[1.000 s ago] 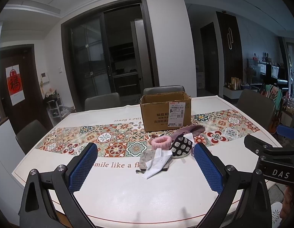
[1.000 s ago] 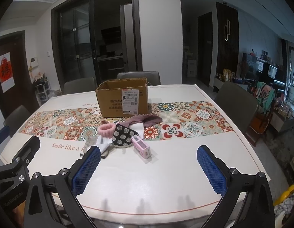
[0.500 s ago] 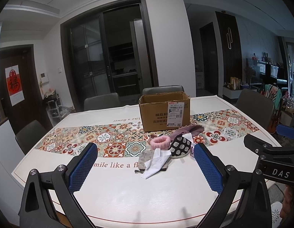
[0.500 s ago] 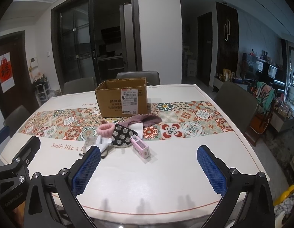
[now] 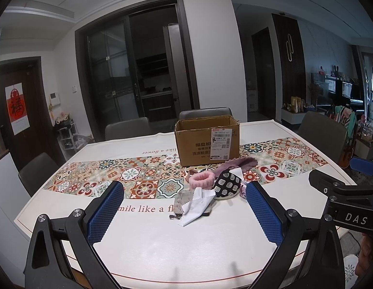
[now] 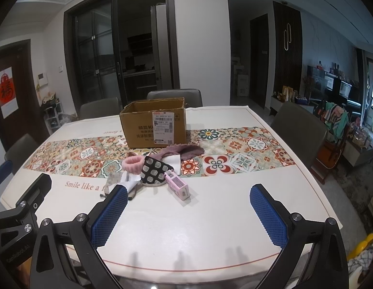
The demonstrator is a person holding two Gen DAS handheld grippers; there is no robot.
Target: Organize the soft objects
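Observation:
A pile of soft things lies mid-table before an open cardboard box (image 5: 207, 141) (image 6: 154, 125): a pink fluffy band (image 5: 201, 180) (image 6: 134, 162), a black-and-white patterned pouch (image 5: 227, 184) (image 6: 154, 170), a mauve knitted piece (image 5: 237, 165) (image 6: 184, 151), a white cloth (image 5: 197, 203) (image 6: 129, 182) on a grey pouch (image 5: 183, 198), and a pink pack (image 6: 176, 185). My left gripper (image 5: 184, 214) is open and empty, above the near table, short of the pile. My right gripper (image 6: 190, 218) is open and empty, right of the pile.
The white table (image 5: 162, 245) has a patterned tile runner (image 5: 138, 175) across it. Grey chairs stand at the far side (image 5: 127, 130) (image 5: 204, 114), the right (image 6: 299, 130) and the left (image 5: 37, 172). The right gripper's body (image 5: 345, 200) shows at the left view's right edge.
Both grippers have drifted very slightly; the pile and box sit a touch further left in both views. Nothing was grasped or moved.

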